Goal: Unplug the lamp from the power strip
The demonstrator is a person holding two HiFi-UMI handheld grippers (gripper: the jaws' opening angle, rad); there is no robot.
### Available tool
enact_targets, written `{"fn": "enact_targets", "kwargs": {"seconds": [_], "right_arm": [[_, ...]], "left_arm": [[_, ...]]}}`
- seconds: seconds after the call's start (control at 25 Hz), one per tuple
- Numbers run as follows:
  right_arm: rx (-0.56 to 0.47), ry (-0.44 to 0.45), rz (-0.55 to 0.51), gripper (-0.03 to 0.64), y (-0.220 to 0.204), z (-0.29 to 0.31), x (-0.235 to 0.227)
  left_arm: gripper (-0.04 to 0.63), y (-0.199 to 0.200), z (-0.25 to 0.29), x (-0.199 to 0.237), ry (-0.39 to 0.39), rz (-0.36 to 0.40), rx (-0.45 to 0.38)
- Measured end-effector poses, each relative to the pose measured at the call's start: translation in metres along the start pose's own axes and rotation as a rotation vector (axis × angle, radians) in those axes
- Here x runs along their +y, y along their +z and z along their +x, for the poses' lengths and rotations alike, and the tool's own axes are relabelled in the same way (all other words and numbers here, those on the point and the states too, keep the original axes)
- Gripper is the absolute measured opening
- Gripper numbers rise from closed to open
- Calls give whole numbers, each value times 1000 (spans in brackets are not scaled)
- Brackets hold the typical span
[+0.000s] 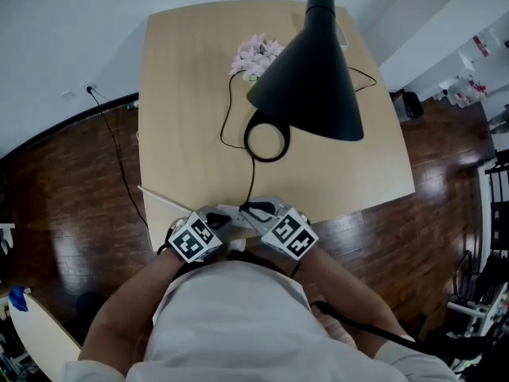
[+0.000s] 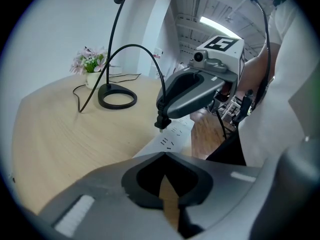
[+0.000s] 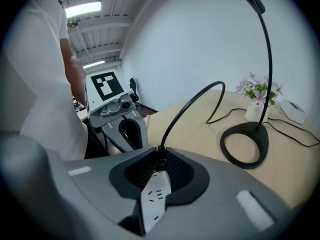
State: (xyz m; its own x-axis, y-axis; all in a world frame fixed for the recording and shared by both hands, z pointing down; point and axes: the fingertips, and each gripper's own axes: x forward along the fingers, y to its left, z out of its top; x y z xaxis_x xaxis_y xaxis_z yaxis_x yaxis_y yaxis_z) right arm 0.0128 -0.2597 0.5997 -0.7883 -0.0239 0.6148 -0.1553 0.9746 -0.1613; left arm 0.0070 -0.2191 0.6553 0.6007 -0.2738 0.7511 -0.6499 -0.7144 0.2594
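At the table's near edge lies the white power strip point(image 1: 232, 211) point(image 2: 176, 133) point(image 3: 155, 196). My right gripper point(image 1: 256, 210) point(image 2: 162, 116) point(image 3: 160, 153) is shut on the lamp's black plug point(image 2: 161, 120) point(image 3: 160, 159). The plug hangs just above the strip with its prongs out of the sockets. My left gripper point(image 1: 218, 218) point(image 2: 165, 156) point(image 3: 127, 132) is shut, its tips at the strip's other end; I cannot tell if they pinch it. The plug's black cord point(image 2: 142, 48) arcs back to the lamp's ring base point(image 1: 266, 140) point(image 2: 117, 97) point(image 3: 245, 144) under the black shade point(image 1: 312, 82).
A small pot of pink flowers point(image 1: 254, 54) point(image 2: 90, 64) point(image 3: 257, 96) stands behind the lamp base. The wooden table point(image 1: 183, 94) ends right under the grippers, with dark floor around it. Another black cable point(image 1: 115, 146) runs across the floor to a wall socket.
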Motion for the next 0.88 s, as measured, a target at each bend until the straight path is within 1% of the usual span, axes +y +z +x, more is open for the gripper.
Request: {"fn": "enact_targets", "kwargs": {"seconds": [0.12, 0.2, 0.4, 0.6, 0.88], "right_arm": [[22, -43, 18, 61, -11, -4, -20], [36, -58, 48, 62, -19, -7, -32], [64, -56, 145, 63, -41, -5, -52], [78, -50, 236, 63, -54, 0, -62], [69, -63, 265, 64, -58, -1, -65]], "left_arm": [[3, 0, 0, 0, 4, -2, 2], [4, 0, 0, -2, 6, -2, 7], [5, 0, 1, -1, 7, -5, 16], [5, -1, 1, 0, 10, -16, 21], [5, 0, 0, 1, 15, -31, 11]]}}
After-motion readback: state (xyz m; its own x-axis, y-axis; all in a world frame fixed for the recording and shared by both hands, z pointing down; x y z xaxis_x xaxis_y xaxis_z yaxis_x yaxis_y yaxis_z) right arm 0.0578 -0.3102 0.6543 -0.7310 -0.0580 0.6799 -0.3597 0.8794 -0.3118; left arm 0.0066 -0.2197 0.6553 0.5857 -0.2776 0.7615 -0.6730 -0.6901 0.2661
